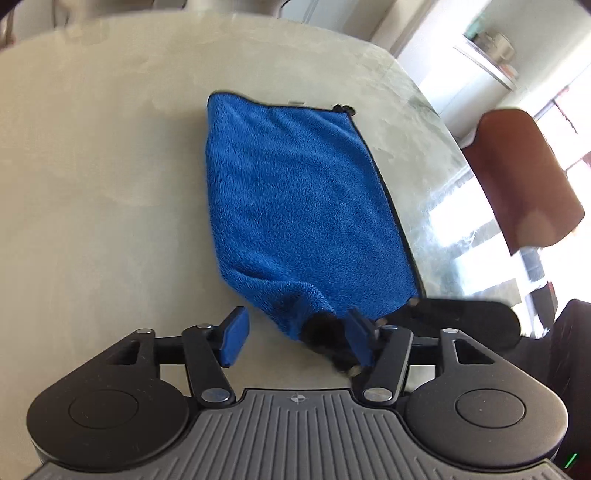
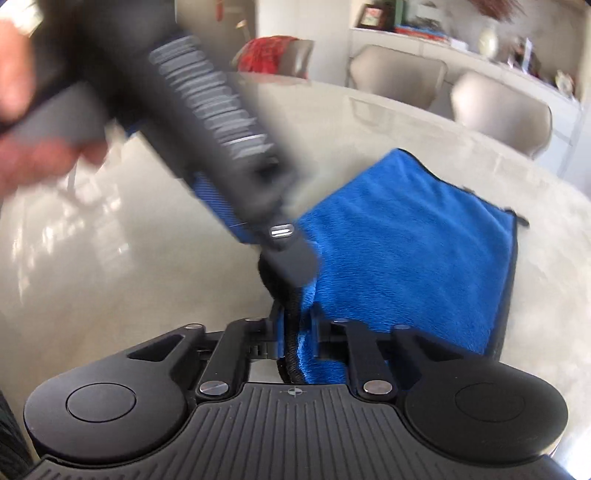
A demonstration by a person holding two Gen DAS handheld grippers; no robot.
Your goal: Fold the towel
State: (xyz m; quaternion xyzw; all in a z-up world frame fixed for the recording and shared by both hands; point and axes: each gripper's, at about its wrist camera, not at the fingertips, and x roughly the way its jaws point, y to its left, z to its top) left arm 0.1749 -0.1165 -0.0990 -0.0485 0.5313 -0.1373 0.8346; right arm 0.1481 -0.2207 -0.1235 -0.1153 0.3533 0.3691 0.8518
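Observation:
A blue towel (image 1: pixel 303 203) with black edging lies folded on the pale table (image 1: pixel 92 184). Its near corner bunches up between the blue pads (image 1: pixel 234 336) of my left gripper (image 1: pixel 297 338), which stands open; the corner rests by the right-hand pad. In the right wrist view the same towel (image 2: pixel 406 240) spreads away to the right. My right gripper (image 2: pixel 295 332) is shut on its near corner, the black hem pinched between the jaws. The left tool's blurred black body (image 2: pixel 207 122), held by a hand (image 2: pixel 22 110), crosses just above that corner.
The table's curved edge (image 1: pixel 417 122) runs close to the towel's right side. A brown chair (image 1: pixel 524 177) stands beyond it. Two beige chairs (image 2: pixel 399 74) (image 2: pixel 502 107) and a cluttered shelf (image 2: pixel 424 33) sit on the far side.

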